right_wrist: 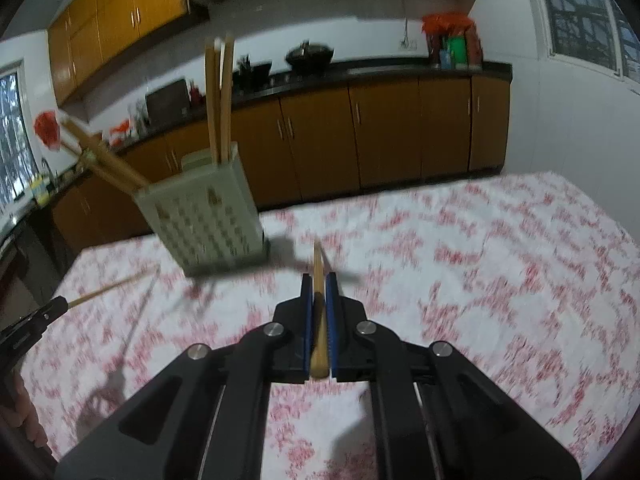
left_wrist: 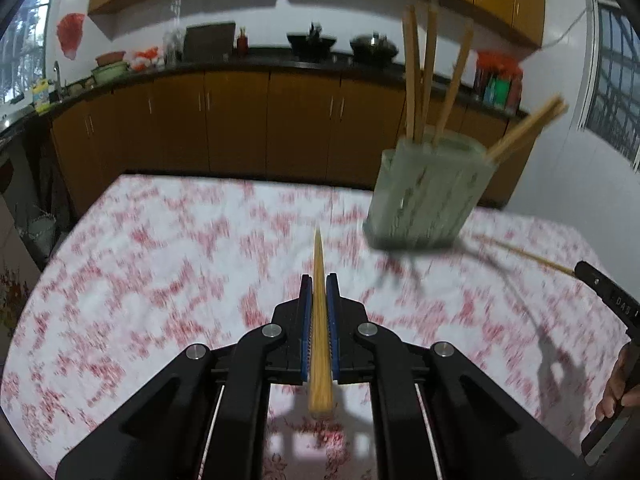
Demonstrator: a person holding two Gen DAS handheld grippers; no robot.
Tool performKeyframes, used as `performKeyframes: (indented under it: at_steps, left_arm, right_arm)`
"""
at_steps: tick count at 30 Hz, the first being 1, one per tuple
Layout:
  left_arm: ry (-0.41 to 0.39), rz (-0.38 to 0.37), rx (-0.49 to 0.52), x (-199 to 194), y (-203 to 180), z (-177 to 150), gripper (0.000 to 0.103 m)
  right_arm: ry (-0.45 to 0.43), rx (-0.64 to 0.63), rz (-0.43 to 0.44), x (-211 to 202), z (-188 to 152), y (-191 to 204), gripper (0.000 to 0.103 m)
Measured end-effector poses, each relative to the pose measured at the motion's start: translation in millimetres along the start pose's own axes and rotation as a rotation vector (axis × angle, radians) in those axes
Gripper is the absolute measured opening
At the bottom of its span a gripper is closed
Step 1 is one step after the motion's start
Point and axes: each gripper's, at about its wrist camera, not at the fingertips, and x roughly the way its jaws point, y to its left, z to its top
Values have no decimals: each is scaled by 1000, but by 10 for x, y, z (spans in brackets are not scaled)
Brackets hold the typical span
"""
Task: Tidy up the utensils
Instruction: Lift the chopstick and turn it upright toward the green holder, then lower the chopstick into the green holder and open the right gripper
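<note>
Chopstick (left_wrist: 319, 320): light, stiff, smooth wood; clamped lengthwise in left gripper (left_wrist: 319, 280), above table (left_wrist: 160, 260). Second chopstick (right_wrist: 318, 320): likewise pinched in right gripper (right_wrist: 319, 280). Holder (left_wrist: 424, 196) near. Best gripped mid-shaft; probable slipping.

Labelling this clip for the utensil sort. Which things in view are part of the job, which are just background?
Job:
- left claw, shut on a chopstick
- right claw, shut on a second chopstick
- pale slotted holder with chopsticks standing in it

Background:
- floral tablecloth
- wok on counter
- red bag on wall
</note>
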Motion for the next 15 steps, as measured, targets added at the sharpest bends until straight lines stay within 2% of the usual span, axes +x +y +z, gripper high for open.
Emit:
performKeyframes:
  at_steps: [6,15]
  left_arm:
    - [-82,-19,-13,-190,10,249,8]
    - [-135,-32,-1,-288,-15,432,8]
  right_arm:
    - [-86,18,11,-203,208,-32,8]
    - [-156,11,26,-336,436,9,8]
